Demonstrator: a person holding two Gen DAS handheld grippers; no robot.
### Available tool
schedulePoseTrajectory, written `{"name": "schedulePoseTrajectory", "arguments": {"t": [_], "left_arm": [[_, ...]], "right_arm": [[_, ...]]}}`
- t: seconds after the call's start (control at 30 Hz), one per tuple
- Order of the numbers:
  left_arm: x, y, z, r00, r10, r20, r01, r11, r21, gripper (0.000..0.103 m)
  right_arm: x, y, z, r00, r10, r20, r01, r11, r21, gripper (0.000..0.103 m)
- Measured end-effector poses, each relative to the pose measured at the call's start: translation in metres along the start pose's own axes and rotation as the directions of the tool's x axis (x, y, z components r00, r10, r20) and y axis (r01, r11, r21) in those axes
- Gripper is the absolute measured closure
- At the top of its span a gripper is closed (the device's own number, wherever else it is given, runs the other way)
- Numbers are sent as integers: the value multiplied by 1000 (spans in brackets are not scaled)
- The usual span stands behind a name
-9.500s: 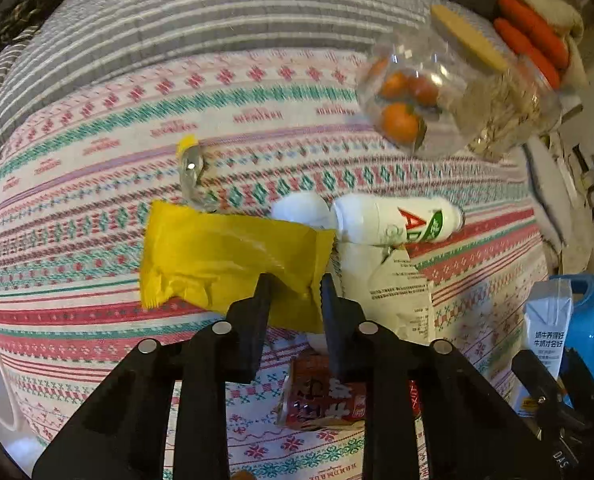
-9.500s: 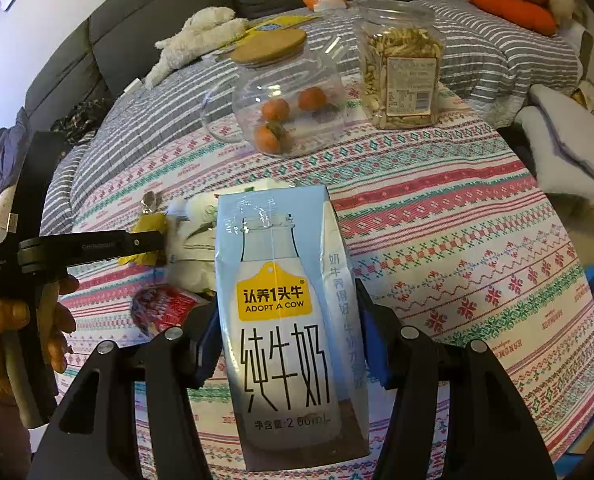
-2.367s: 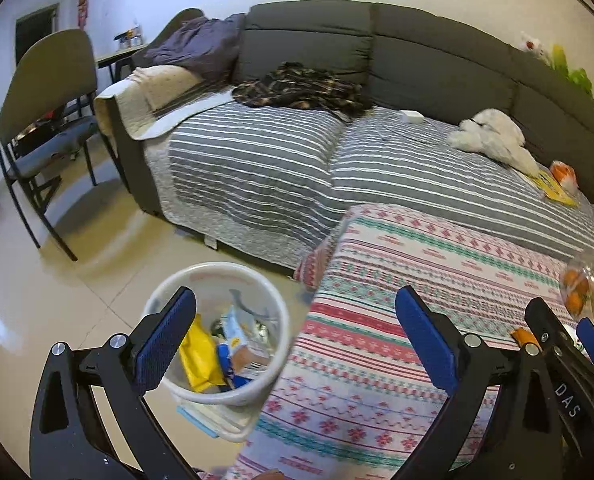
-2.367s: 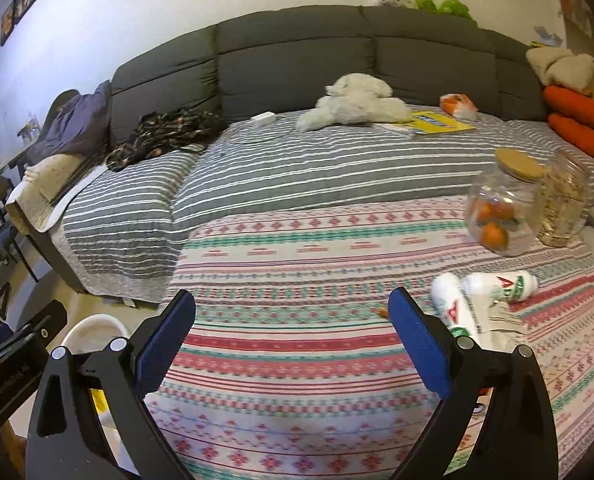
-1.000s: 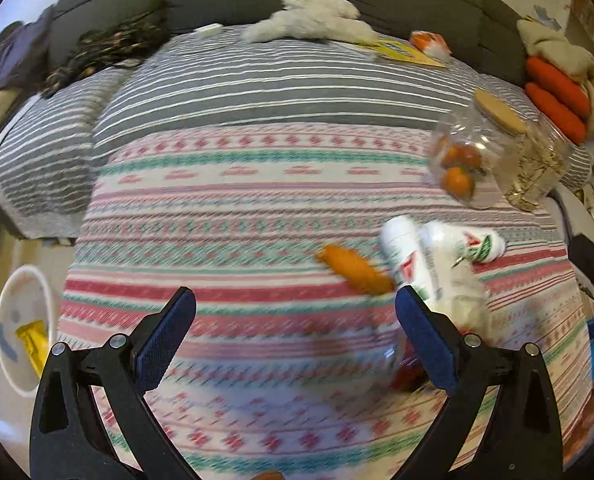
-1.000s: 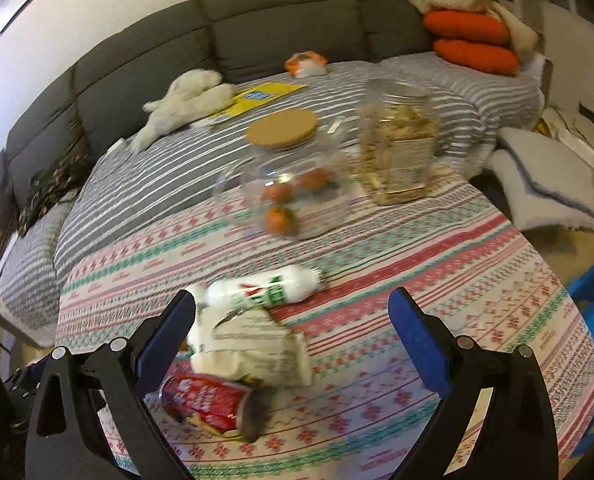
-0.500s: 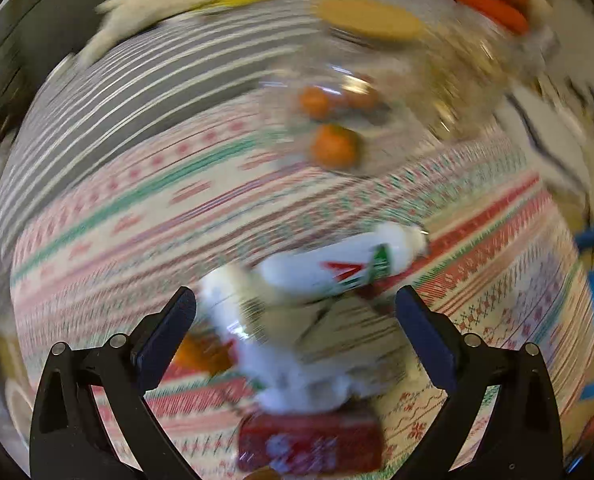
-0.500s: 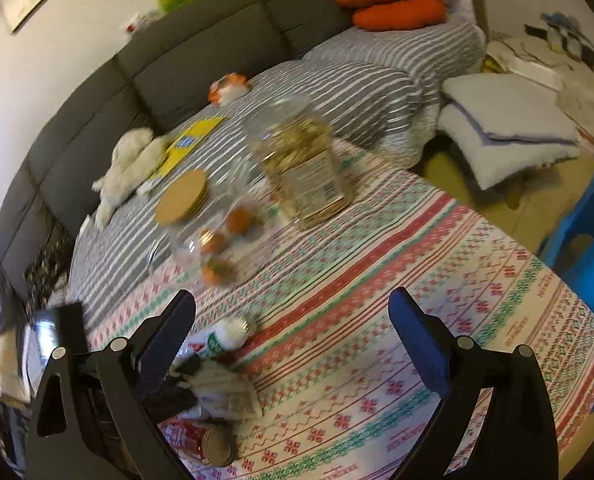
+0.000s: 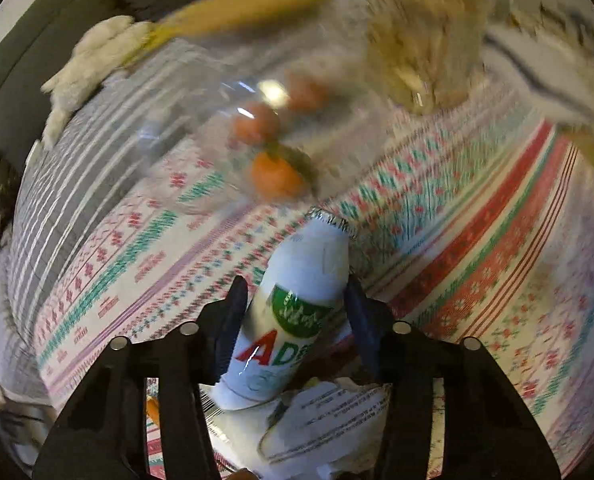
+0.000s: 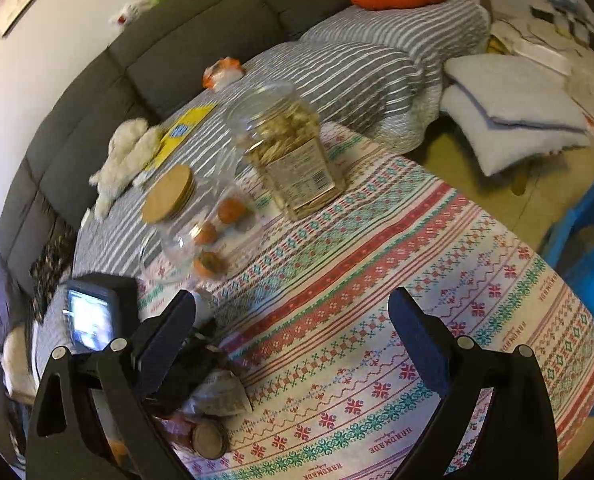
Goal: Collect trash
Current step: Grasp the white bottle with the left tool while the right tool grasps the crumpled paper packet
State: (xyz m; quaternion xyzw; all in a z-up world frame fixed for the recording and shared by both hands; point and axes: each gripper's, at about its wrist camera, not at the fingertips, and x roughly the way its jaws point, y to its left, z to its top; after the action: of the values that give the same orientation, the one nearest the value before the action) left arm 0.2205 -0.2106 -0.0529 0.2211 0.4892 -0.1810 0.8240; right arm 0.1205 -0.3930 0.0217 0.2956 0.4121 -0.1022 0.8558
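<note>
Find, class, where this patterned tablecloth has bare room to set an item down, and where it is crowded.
Bare cloth stretches between the right gripper fingers, out to the table edge by the blue stool, and in front of the seed jar. It is crowded by the left gripper: white bottle, crumpled wrapper, red can, with the orange jar just behind.

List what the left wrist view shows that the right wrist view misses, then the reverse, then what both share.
Left wrist only: the left tongs closed around the white AD bottle.

Right wrist only: the open, empty right tongs, the can, the grey cushions on the floor.

Both: the orange jar, the snack jar, the crumpled wrapper, the tablecloth.
</note>
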Motion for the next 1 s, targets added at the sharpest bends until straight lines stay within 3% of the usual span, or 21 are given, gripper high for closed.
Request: {"name": "schedulePoseTrajectory", "arguments": {"t": [0.13,0.33,0.43,0.57,0.63,0.73,0.8,0.87,0.93,1.0], "left_arm": [[-40,42,-13,993,-35,114,51,988,-143,64],[-99,100,-40,966,-59,253,141,936,-321,65],[-123,113,-60,956,-62,286,168,918,-360,65],[-142,129,-99,951,-56,304,180,899,-399,65],[-148,135,-114,950,-57,305,188,888,-419,65],[-151,144,-136,951,-59,304,199,869,-453,65],[-153,149,-147,952,-54,303,198,861,-469,65],[-156,154,-157,950,-47,309,199,853,-482,65],[-156,159,-165,945,-54,322,219,837,-501,65],[-154,163,-168,941,-59,334,236,822,-519,65]], "right_arm": [[20,12,-9,997,14,-71,-17,999,-46,9],[69,48,-40,975,32,-219,-70,983,-167,9],[96,75,-60,943,59,-326,-142,961,-236,9],[115,105,-80,908,91,-408,-215,939,-269,9],[124,122,-92,900,71,-431,-225,921,-318,9],[132,130,-100,906,7,-423,-181,909,-375,10],[135,130,-103,907,-10,-422,-169,908,-384,15],[131,128,-98,902,25,-431,-204,905,-373,36],[126,123,-92,903,43,-428,-209,913,-351,42],[123,115,-87,918,26,-397,-178,919,-351,46]]}}
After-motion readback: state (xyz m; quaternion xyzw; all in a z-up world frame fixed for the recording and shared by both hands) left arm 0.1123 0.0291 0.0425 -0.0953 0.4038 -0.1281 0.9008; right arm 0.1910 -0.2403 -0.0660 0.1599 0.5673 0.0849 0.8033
